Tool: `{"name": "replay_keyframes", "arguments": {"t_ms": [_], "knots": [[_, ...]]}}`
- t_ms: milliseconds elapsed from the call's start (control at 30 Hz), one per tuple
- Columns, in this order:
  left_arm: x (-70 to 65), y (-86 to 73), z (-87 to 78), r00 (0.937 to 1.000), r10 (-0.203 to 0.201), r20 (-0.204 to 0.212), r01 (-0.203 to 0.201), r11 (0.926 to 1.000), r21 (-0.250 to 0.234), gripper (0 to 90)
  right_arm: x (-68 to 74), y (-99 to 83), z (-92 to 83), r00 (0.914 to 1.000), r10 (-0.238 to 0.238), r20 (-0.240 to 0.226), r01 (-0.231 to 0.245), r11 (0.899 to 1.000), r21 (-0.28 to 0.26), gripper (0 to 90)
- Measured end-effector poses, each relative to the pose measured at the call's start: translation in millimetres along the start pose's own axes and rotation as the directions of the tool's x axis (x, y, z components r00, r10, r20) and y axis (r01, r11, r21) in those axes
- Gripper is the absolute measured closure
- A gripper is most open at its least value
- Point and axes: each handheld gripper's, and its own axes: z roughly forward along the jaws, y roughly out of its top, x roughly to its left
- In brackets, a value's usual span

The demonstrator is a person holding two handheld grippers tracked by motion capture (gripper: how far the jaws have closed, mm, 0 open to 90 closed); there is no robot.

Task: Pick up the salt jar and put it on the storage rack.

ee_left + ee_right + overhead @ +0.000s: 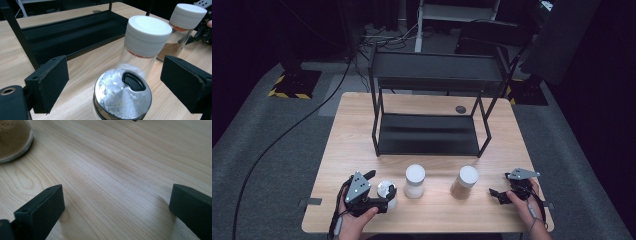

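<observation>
Here, the left tongs [113, 82] gape wide around a metal-lidded shaker jar [122, 96], not touching it; just right of the shaker stands a white-capped jar [146, 40]. Farther right, the right tongs [116, 207] hang open, empty, above the bench [112, 165].

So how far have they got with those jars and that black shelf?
Barely begun. Nothing looks done: the black shelf holds no jars, and all three stand on the table. In hand: the left gripper has its open jaws on either side of the metal-lidded jar, not yet pressing on it. The right gripper waits open over bare wood. Probably left: moving that jar, the white-lidded jar and the brown-powder jar.
</observation>
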Motion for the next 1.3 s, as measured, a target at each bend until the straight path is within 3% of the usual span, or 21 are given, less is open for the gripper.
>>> {"name": "replay_keyframes", "arguments": {"t_ms": [300,633,1000,1133,1167,1300], "knots": [[-1.4,-12.2,8.1,1.0000,0.004,0.004,-0.004,0.9998,0.020,9.1,-0.5,0.2,0.2,1.0000,-0.003,-0.002,0.003,1.000,0.000,0.1],[-2.1,-16.6,17.7,0.9998,0.022,0.004,-0.022,0.9962,0.084,10.1,-0.5,0.2,0.2,1.0000,-0.003,-0.002,0.003,1.000,0.000,0.1],[-6.1,-27.2,26.7,0.9990,0.041,-0.018,-0.039,0.9946,0.096,14.4,-0.5,0.2,0.2,1.0000,-0.003,-0.002,0.003,1.000,0.000,0.1],[-5.7,-28.5,28.4,0.9986,0.051,-0.012,-0.049,0.9932,0.106,19.6,-0.5,0.2,0.2,1.0000,-0.003,-0.002,0.003,1.000,0.000,0.1],[-4.9,-28.7,28.4,0.9986,0.052,-0.004,-0.052,0.9929,0.108,28.7,-0.5,0.1,0.2,1.0000,-0.003,-0.002,0.003,1.000,0.000,0.1],[-7.0,-26.5,28.5,0.9984,0.056,-0.008,-0.055,0.9919,0.114,29.6,-0.5,0.2,0.2,1.0000,-0.003,-0.002,0.003,1.000,0.000,0.1]]}}
